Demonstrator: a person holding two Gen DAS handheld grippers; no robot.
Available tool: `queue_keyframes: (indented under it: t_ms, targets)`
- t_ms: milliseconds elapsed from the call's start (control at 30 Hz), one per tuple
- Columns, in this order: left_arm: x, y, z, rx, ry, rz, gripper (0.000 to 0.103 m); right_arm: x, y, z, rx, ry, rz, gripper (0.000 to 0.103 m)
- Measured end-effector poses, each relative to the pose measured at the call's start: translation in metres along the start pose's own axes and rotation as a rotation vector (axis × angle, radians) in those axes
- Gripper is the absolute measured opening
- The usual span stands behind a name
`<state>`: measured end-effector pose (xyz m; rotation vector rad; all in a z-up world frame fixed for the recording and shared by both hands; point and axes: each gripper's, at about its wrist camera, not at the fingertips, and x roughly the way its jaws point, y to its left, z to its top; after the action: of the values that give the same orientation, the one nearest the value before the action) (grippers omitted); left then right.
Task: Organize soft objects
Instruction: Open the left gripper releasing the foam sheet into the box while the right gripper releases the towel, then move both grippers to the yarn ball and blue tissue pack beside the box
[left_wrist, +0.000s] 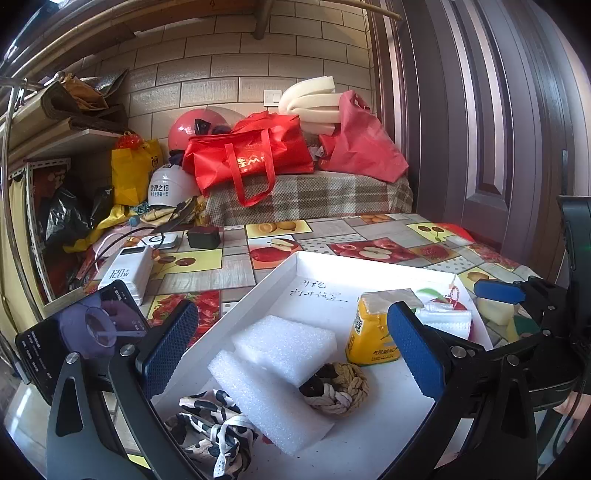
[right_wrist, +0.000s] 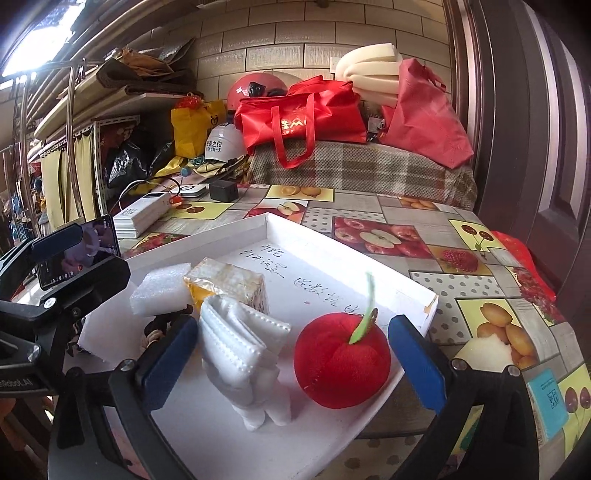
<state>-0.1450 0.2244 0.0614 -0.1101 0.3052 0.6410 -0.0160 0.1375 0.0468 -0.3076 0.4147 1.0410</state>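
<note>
Right tool (right_wrist: 291, 354) open over white tray (right_wrist: 369, 398); plush apple (right_wrist: 341, 360), folded mask (right_wrist: 240, 343) between fingers.

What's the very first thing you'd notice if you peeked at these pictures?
The bright red plush apple with its green stem, sitting in the white tray near its right edge, right between the open right tongs. Next to it stands a folded white mask. On the tray's left side, two white foam blocks lie beside a braided rope knot, in front of the open left tongs.
</note>
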Motion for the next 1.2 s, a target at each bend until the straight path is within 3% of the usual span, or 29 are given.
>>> queue_keyframes:
  t_ms: [533, 700, 867, 1067, 1200]
  targets:
    - [-0.003, 0.003, 0.000, -0.006, -0.016, 0.008, 0.103, 0.000, -0.002, 0.000, 0.016, 0.001, -0.006, 0.103]
    - [-0.005, 0.008, 0.000, -0.021, -0.026, 0.044, 0.103, -0.003, -0.004, 0.001, 0.021, -0.011, -0.012, 0.103]
    - [-0.010, 0.011, -0.001, -0.027, -0.048, 0.072, 0.103, -0.016, -0.007, 0.000, 0.039, -0.076, -0.025, 0.103]
    - [-0.021, 0.007, -0.005, -0.038, -0.054, 0.070, 0.103, -0.043, -0.008, -0.004, 0.048, -0.220, -0.004, 0.103]
    - [-0.031, -0.005, -0.009, -0.023, -0.052, 0.058, 0.103, -0.054, -0.006, -0.008, 0.031, -0.236, 0.011, 0.103]
